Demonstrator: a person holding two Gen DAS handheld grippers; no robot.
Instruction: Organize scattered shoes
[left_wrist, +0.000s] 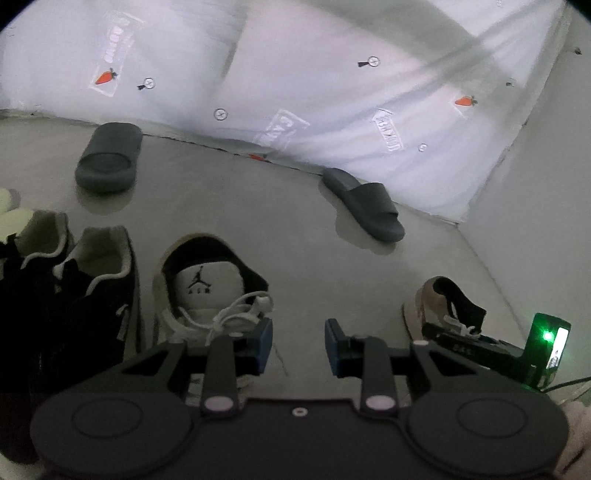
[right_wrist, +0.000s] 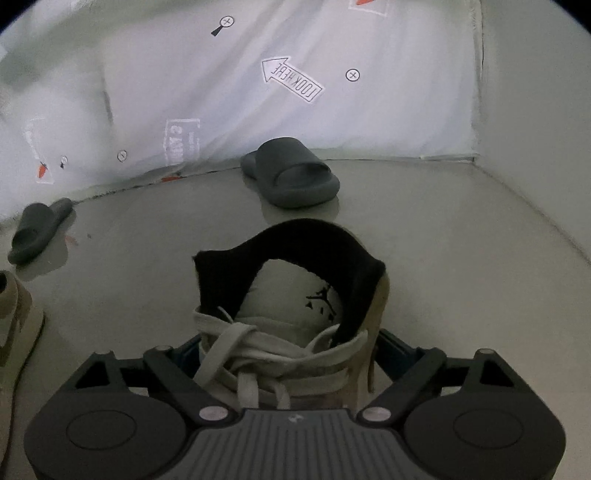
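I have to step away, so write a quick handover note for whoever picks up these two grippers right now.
Left gripper: open, holding nothing, low over the floor just right of a white and black Jordan sneaker.
Right gripper: fingers on either side of the matching Jordan sneaker, around the laced midfoot; a firm clamp cannot be confirmed.
Done: a pair of black sneakers stands side by side at the left, with the first Jordan next to them.
Left: set the held Jordan beside its mate, then collect the two dark grey slides, one far left, one near the patterned sheet, still apart.
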